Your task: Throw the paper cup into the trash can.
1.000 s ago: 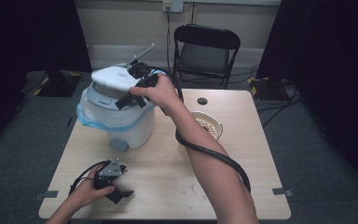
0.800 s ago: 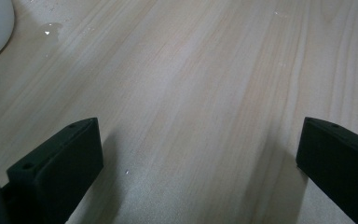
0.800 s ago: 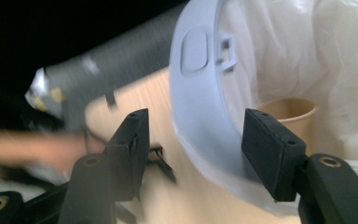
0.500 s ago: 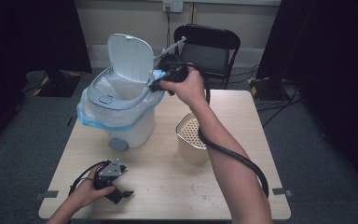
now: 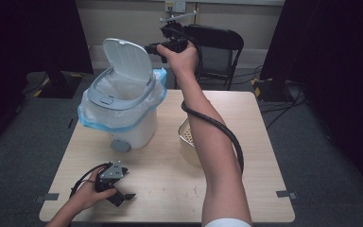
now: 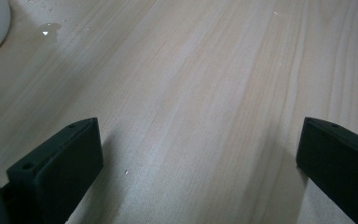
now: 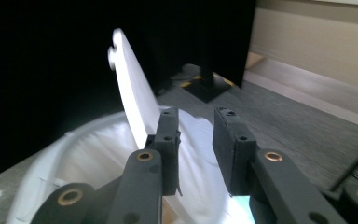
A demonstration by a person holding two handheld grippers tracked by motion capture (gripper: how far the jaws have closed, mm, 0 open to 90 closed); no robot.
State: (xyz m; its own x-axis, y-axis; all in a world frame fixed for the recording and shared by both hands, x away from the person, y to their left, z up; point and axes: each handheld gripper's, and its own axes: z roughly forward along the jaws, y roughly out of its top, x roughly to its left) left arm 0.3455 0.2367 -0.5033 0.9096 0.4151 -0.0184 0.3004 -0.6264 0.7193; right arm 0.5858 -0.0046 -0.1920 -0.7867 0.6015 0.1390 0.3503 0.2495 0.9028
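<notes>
At seven o'clock on the table [image 5: 170, 189], your left gripper [image 5: 123, 197] rests flat under your left hand [image 5: 87, 194], near the front edge. Its jaws stand wide apart with only bare wood between them, as the left gripper view makes plain; a small wet patch [image 6: 46, 33] lies on the wood at eleven o'clock of that view.

Moving rightward, the white bin [image 5: 123, 118] sits at about ten o'clock on the table, lined with a blue-edged bag [image 5: 87, 118]. Its lid [image 5: 127, 59] stands upright, hinged at the back, leaving the mouth of the bin open. A grey pedal [image 5: 119, 145] sticks out at its foot.

Next, at twelve o'clock and raised well above the tabletop, your right gripper [image 5: 152, 48] hangs just beside the lid's top right edge, pointing towards nine o'clock. The right gripper view shows its jaws [image 7: 196, 149] nearly together, a narrow gap left, nothing pinched between them; the lid rises just beyond the fingertips, apart from them. Those jaws have just been closing and then eased a little.

Beside your right forearm, near the table's centre, a perforated bowl [image 5: 186, 135] sits partly hidden by the arm.
</notes>
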